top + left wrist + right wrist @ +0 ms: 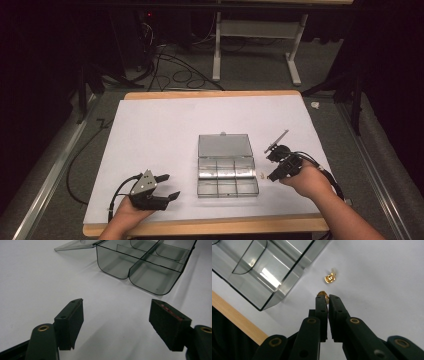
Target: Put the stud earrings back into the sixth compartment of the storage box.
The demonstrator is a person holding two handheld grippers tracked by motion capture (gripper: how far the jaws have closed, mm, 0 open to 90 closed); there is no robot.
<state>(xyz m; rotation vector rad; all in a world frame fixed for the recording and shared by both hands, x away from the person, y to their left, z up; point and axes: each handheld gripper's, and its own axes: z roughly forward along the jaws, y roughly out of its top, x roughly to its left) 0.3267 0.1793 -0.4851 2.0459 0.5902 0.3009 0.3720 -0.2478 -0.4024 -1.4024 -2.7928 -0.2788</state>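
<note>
A small gold piece [322, 294] was pinched by the right gripper [325, 298] beside the clear box [227, 165]. The left gripper [116, 312] was held wide open, with nothing in it.

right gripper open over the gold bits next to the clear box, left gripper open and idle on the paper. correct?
Not quite: the right gripper is shut, not open. The right gripper view shows its jaws pinched on a small gold piece, with a second gold piece lying loose beside the clear box. The left gripper is open, nothing between its jaws.
</note>
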